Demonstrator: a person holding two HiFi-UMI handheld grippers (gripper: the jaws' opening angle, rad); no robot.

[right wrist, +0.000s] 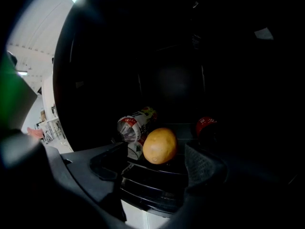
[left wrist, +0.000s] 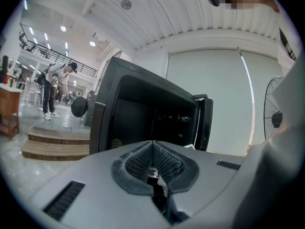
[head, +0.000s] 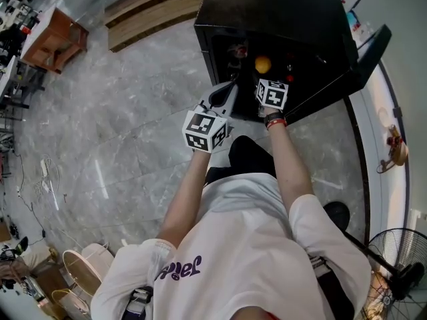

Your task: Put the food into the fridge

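Over on the left, wooden steps [head: 153, 12] run along the grey stone floor [head: 100, 145]. The person stands before a small black fridge [head: 267, 5], a gripper in each hand. The left gripper [head: 228, 91] is held level just outside the fridge's opening; its ribbed fingers [left wrist: 164, 163] are pressed together with nothing between them. The right gripper [head: 259, 79] reaches into the dark inside, tipped a little downward, and its fingers [right wrist: 200, 163] stand wide apart, pressing on nothing. On the shelf [right wrist: 157, 180] in front of it, a crumpled red and white packet [right wrist: 133, 128] lies towards the left, set back from the front edge. Just right of it, touching it, the yellow potato [right wrist: 159, 145] rests at the shelf's front edge, in line with the gap between the open fingers but clear of both pads. Further right, near the shelf's back, stands a dark thing with a red top [right wrist: 207, 125]; what it is cannot be made out. The fridge door [head: 370, 52] hangs open on the right, and a floor fan [head: 400, 252] stands beyond it by the wall
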